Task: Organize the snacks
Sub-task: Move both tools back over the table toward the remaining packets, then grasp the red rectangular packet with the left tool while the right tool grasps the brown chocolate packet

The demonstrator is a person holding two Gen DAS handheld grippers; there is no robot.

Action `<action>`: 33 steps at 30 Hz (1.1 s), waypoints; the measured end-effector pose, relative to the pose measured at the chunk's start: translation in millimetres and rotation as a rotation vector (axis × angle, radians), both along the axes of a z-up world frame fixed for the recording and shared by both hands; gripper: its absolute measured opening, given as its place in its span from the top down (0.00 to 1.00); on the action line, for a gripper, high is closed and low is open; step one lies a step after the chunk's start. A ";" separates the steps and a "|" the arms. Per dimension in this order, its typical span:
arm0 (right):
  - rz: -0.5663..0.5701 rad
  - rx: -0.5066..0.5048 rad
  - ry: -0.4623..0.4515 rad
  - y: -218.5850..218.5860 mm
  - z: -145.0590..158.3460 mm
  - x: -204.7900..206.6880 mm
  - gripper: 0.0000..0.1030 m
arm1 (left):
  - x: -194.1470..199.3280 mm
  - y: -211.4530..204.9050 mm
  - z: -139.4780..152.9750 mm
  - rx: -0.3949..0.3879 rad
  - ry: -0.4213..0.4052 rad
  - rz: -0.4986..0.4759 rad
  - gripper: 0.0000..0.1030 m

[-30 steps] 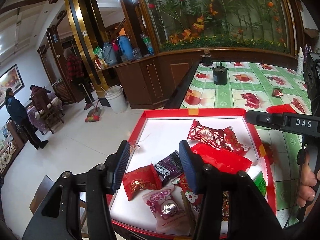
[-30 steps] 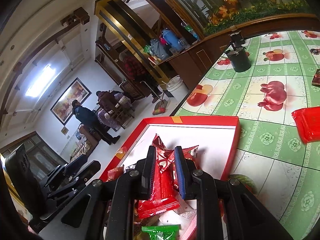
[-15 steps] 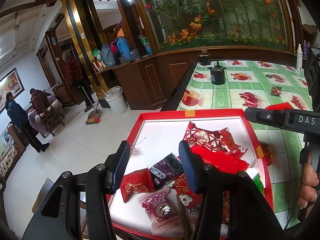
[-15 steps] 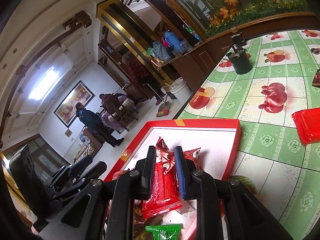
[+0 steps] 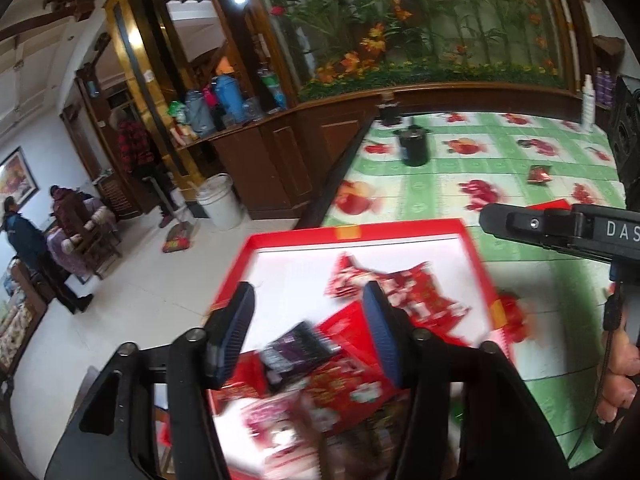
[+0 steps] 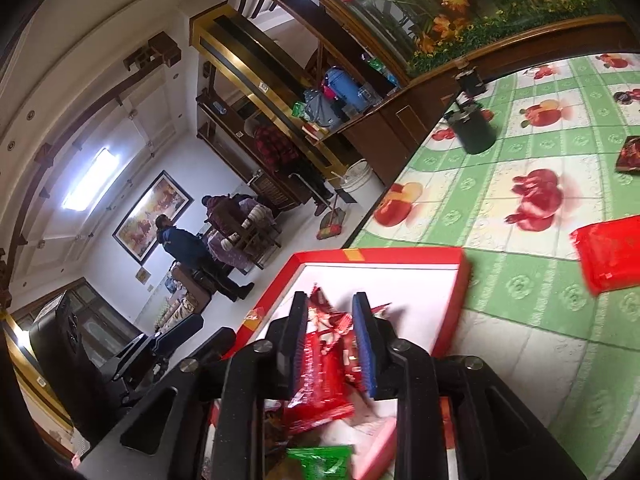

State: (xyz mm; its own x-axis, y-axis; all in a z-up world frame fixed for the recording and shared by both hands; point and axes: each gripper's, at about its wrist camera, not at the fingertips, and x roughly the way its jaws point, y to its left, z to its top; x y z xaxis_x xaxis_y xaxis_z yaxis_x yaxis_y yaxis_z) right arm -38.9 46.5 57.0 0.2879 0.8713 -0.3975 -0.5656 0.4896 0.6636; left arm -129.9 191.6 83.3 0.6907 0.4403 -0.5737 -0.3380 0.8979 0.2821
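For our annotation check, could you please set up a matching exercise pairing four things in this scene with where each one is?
Things:
1. red snack packet
2. black pot
3. green packet
4. flat red packet

Places:
A. on the tablecloth, outside the red tray
B. between the right gripper fingers
C. far end of the table
D. low in the right wrist view, under the gripper

Pairs: 1-B, 2-C, 3-D, 4-A

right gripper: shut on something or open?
Shut on the red snack packet: the right gripper has both pads pressed against its sides, above the red tray.
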 end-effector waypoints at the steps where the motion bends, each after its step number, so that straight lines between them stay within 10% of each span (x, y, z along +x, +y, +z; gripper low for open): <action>1: -0.010 -0.003 -0.001 -6.2 -0.1 2.0 0.71 | 3.6 -5.0 -0.5 -0.006 0.002 -0.015 0.41; 15: -0.430 -0.168 0.102 -189.1 -18.9 126.1 0.61 | 138.1 -105.3 -18.7 -0.039 0.194 -0.322 0.41; 25: -0.489 -0.384 0.298 -136.6 -49.6 215.8 0.57 | 182.0 -112.0 -28.0 -0.050 0.242 -0.361 0.41; 33: -0.495 -0.734 0.117 -95.3 -45.8 216.2 0.75 | 188.8 -130.6 -34.3 -0.058 0.302 -0.583 0.38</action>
State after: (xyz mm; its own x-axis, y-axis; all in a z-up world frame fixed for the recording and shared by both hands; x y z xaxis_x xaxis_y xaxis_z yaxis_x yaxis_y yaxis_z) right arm 177.4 -48.9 11.1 0.4867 0.1726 -0.8564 -0.1248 0.9840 0.1273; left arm 58.9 60.9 49.0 0.6116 0.0056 -0.7912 0.2947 0.9264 0.2344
